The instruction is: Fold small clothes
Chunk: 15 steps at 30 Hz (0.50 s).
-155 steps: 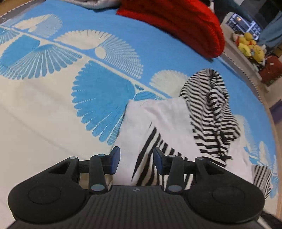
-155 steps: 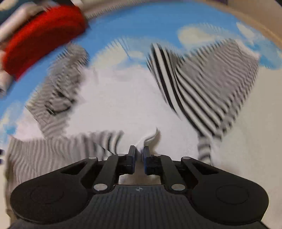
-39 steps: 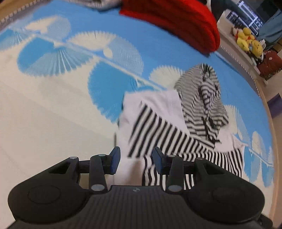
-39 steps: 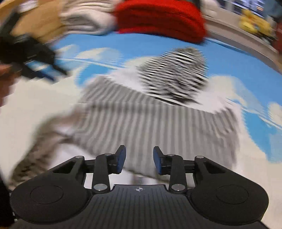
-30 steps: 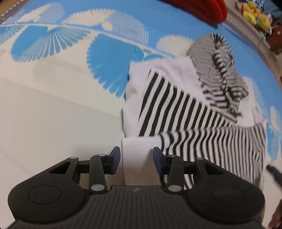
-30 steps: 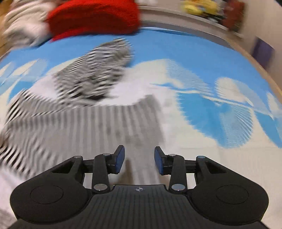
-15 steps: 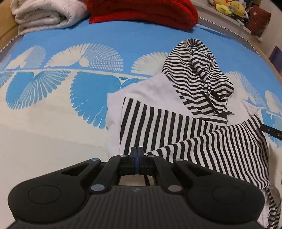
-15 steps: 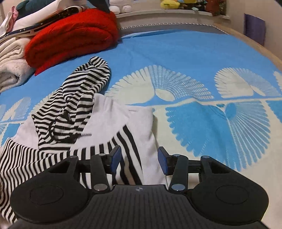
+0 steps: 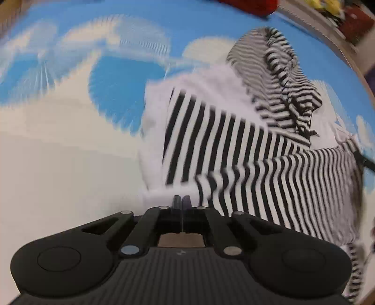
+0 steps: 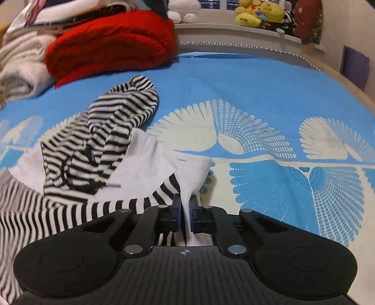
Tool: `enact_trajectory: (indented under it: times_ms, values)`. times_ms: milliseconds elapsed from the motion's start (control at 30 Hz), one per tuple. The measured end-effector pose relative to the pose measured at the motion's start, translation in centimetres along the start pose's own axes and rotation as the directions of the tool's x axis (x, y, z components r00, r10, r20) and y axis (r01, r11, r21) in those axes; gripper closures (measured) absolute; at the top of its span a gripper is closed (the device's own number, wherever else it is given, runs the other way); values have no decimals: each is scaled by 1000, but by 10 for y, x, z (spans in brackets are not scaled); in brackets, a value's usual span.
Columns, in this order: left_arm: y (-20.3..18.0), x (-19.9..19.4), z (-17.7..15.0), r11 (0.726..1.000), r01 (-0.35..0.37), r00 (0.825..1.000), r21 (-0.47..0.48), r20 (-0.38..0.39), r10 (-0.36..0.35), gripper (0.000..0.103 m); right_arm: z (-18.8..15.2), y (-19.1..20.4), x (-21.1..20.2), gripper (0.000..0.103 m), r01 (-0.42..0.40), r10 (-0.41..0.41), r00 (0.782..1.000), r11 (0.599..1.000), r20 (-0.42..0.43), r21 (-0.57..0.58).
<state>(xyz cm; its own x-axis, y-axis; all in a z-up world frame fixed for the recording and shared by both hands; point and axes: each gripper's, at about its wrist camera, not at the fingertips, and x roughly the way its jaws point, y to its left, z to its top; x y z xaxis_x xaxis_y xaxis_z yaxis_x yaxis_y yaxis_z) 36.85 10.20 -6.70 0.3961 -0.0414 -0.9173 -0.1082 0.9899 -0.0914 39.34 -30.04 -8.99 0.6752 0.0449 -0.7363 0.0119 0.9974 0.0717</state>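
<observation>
A small black-and-white striped hooded top lies on a blue and cream patterned bedspread, its hood at the far end. My left gripper is shut on the top's near white hem, left corner. In the right wrist view the same top spreads to the left, and my right gripper is shut on its white hem edge, which rises between the fingers.
A red folded blanket and white folded blankets sit at the far side of the bedspread. Stuffed toys stand on a ledge behind. A wooden bed edge runs on the right.
My right gripper was open over the hem half a second ago and has shut on it. My left gripper stays shut on the hem and is moving; its view is blurred.
</observation>
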Motion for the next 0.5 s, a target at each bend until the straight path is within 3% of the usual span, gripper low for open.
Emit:
enact_trajectory:
  times_ms: [100, 233, 333, 433, 500]
  values:
    - [-12, -25, 6, 999, 0, 984, 50, 179, -9, 103, 5, -18, -9, 98, 10, -16, 999, 992, 50, 129]
    - [-15, -32, 10, 1000, 22, 969, 7, 245, -23, 103, 5, -51, -13, 97, 73, -94, 994, 944, 52, 322]
    - [-13, -25, 12, 994, 105, 981, -12, 167, -101, 102, -3, -64, -2, 92, 129, -120, 992, 926, -47, 355]
    - [-9, -9, 9, 990, 137, 990, -15, 46, -137, 95, 1, -73, -14, 86, 172, -165, 985, 917, -49, 361]
    - [-3, 5, 2, 992, 124, 992, -39, -31, -125, 81, 7, -76, -29, 86, 144, -144, 989, 922, -25, 358]
